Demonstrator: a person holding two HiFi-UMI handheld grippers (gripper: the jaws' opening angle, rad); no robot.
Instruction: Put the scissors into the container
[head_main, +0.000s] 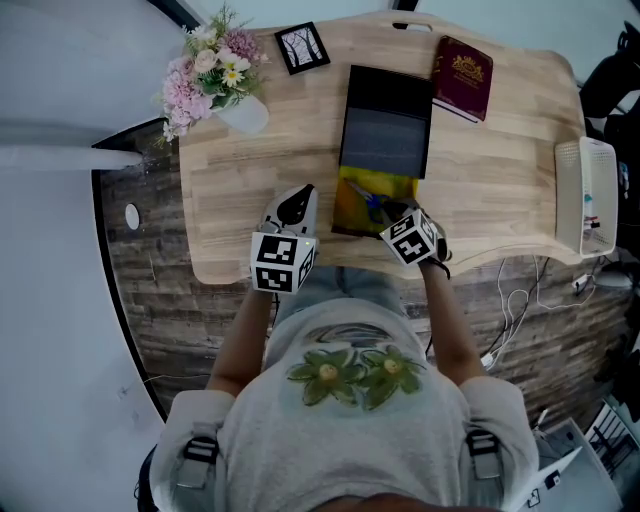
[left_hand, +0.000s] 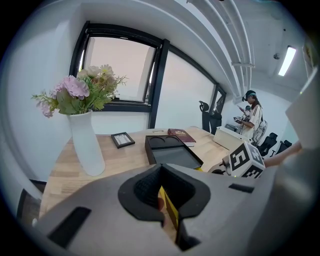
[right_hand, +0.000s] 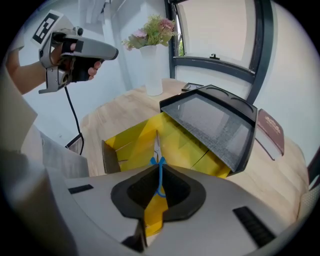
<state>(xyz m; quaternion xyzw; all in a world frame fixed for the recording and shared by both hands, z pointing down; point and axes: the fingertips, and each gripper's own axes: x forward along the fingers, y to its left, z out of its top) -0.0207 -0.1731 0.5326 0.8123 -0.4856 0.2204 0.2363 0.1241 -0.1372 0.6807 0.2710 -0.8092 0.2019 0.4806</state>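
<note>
A yellow container (head_main: 347, 212) (right_hand: 122, 139) stands open near the table's front edge, its black lid (head_main: 385, 125) (right_hand: 212, 117) tilted up behind it. Blue-handled scissors (right_hand: 156, 146) (head_main: 372, 207) hang over its opening, blades pointing in. My right gripper (right_hand: 159, 172) (head_main: 402, 226) is shut on the blue handle, just above the container's near side. Left of the container, my left gripper (head_main: 290, 215) (left_hand: 161, 172) is raised off the table, jaws together and holding nothing; a strip of the yellow container shows past them.
A white vase of flowers (head_main: 225, 80) (left_hand: 85, 140) stands at the back left, next to a small picture frame (head_main: 302, 47). A red book (head_main: 462, 78) lies at the back right, and a white device (head_main: 588, 195) sits at the right edge. A person (left_hand: 252, 115) stands far off.
</note>
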